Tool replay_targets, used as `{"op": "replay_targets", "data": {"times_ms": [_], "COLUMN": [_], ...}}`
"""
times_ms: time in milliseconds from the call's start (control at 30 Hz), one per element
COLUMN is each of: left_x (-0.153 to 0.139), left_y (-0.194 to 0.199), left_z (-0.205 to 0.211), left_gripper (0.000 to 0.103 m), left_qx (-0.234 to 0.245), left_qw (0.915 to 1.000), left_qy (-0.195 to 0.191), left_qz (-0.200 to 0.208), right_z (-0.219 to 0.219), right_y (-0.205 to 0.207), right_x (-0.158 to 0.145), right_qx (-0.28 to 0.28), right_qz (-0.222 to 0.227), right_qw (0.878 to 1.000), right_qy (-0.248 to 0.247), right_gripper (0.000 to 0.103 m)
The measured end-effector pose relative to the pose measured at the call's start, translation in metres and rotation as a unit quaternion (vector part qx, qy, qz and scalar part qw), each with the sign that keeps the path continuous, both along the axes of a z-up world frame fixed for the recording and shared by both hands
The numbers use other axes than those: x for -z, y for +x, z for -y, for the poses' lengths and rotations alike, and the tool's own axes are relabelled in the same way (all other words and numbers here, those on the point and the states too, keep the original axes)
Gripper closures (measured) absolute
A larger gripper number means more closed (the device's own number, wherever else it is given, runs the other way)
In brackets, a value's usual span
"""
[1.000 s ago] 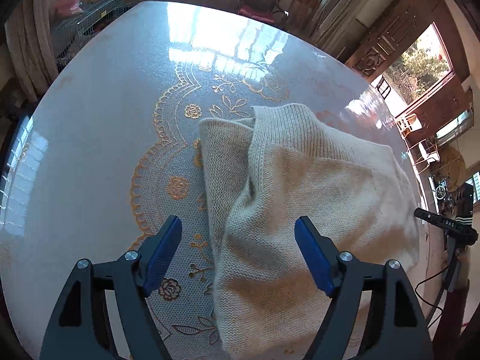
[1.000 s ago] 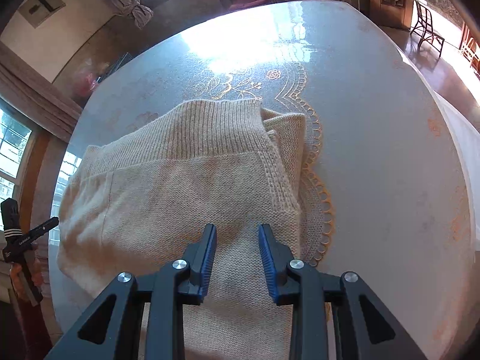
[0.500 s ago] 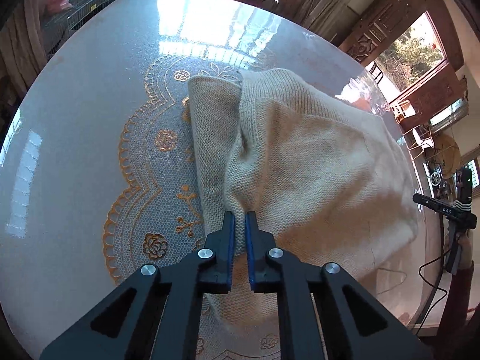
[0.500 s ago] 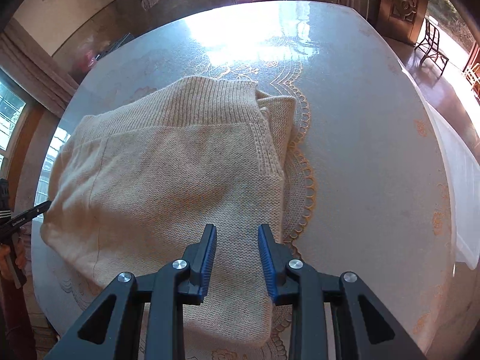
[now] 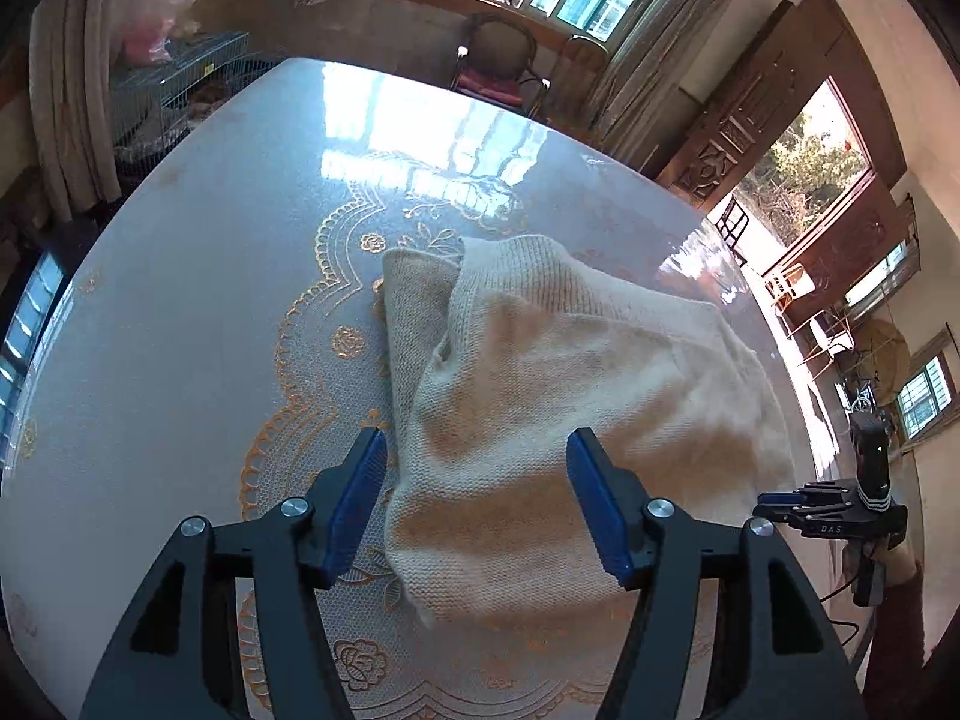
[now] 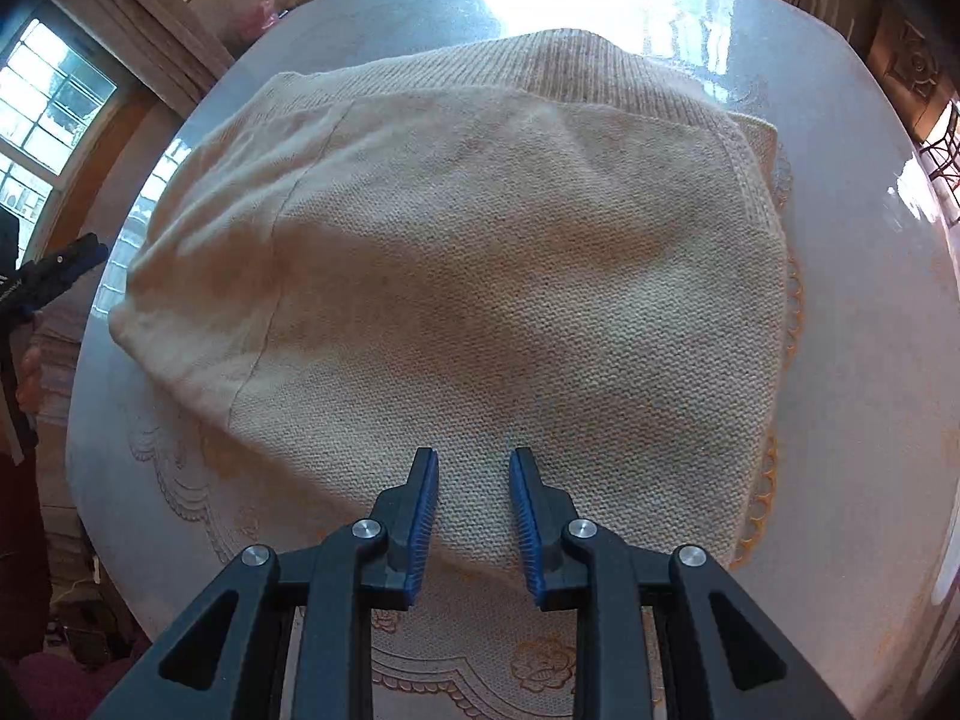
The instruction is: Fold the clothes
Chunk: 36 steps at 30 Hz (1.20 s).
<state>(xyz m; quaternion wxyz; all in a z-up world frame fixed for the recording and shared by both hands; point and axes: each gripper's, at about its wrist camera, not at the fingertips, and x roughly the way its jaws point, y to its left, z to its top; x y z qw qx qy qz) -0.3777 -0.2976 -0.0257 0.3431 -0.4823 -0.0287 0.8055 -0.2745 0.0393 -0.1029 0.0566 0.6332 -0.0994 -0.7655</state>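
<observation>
- Sunlit room [image 5: 750, 138] with carved dark wood panels, tall windows and a chair in the upper part of the left wrist view; bright glare lies on the tabletop.
- Round glossy table [image 5: 180, 312] fills most of both views, covered by a lace-patterned cloth [image 5: 312, 324] with orange scalloped trim and rose motifs.
- Beige knit sweater [image 5: 576, 360] lies folded on the table, centre to right in the left wrist view and across the middle in the right wrist view [image 6: 480, 276].
- Its look: coarse knit, ribbed band along the upper edge, a stitched seam running down the left part in the right wrist view, one layer doubled over another at the upper left of the left wrist view.
- Left gripper [image 5: 474, 501], bottom centre: jaws spreading apart, blue pads wide, the sweater's near corner showing between them without either pad pressing on it.
- Right gripper [image 6: 473, 516], bottom centre: jaws narrowing with a slim gap, poised over the sweater's lower edge; nothing pinched.
- Right gripper also appears at the right edge of the left wrist view [image 5: 834, 510].
</observation>
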Motion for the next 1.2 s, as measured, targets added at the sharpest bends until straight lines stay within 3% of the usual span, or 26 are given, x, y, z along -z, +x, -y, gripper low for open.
{"op": "replay_targets", "data": {"times_ms": [133, 233, 300, 400, 500, 533, 667, 767, 800, 867, 1000, 1100, 1200], "left_x": [0.006, 0.040, 0.058, 0.065, 0.061, 0.058, 0.026, 0.009, 0.016, 0.029, 0.064, 0.076, 0.074], "left_y": [0.013, 0.018, 0.022, 0.035, 0.048, 0.053, 0.063, 0.054, 0.049, 0.038, 0.036, 0.046, 0.055], "left_z": [-0.032, -0.053, -0.052, -0.041, -0.032, -0.030, -0.030, -0.042, -0.047, -0.057, -0.057, -0.047, -0.040], "left_gripper": [0.037, 0.037, 0.038, 0.039, 0.039, 0.039, 0.039, 0.038, 0.038, 0.038, 0.039, 0.039, 0.039], "left_qx": [0.054, 0.063, 0.068, 0.078, 0.092, 0.094, 0.092, 0.088, 0.083, 0.072, 0.072, 0.070, 0.075], "left_qw": [0.9982, 0.9944, 0.9915, 0.9889, 0.9879, 0.9881, 0.9919, 0.9938, 0.9939, 0.9934, 0.9885, 0.9850, 0.9849], "left_qy": [-0.024, -0.085, -0.106, -0.123, -0.122, -0.120, -0.080, -0.043, -0.057, -0.085, -0.132, -0.157, -0.155], "left_qz": [-0.012, 0.009, 0.033, 0.029, 0.026, 0.021, -0.035, -0.052, -0.045, -0.031, -0.013, -0.016, -0.017], "right_z": [0.002, -0.004, -0.011, -0.018, -0.024, -0.022, 0.009, 0.041, 0.049, 0.069, 0.080, 0.069, 0.051], "right_y": [0.010, 0.021, 0.027, 0.033, 0.032, 0.030, 0.009, -0.017, -0.024, -0.041, -0.048, -0.031, -0.020], "right_x": [0.003, 0.005, 0.005, 0.005, -0.001, -0.009, -0.035, -0.036, -0.033, -0.025, 0.007, 0.012, 0.012], "right_qx": [-0.014, -0.017, -0.012, -0.013, 0.004, 0.011, 0.000, -0.024, -0.029, -0.037, -0.065, -0.075, -0.066], "right_qz": [0.033, 0.045, 0.051, 0.065, 0.066, 0.048, -0.046, -0.074, -0.079, -0.080, -0.020, -0.020, 0.000], "right_qw": [0.999, 0.998, 0.998, 0.997, 0.996, 0.997, 0.998, 0.995, 0.994, 0.993, 0.997, 0.996, 0.996], "right_qy": [0.024, 0.031, 0.029, 0.047, 0.058, 0.054, -0.047, -0.066, -0.076, -0.077, -0.029, -0.048, -0.063], "right_gripper": [0.079, 0.081, 0.081, 0.084, 0.084, 0.079, 0.079, 0.079, 0.079, 0.078, 0.078, 0.078, 0.081]}}
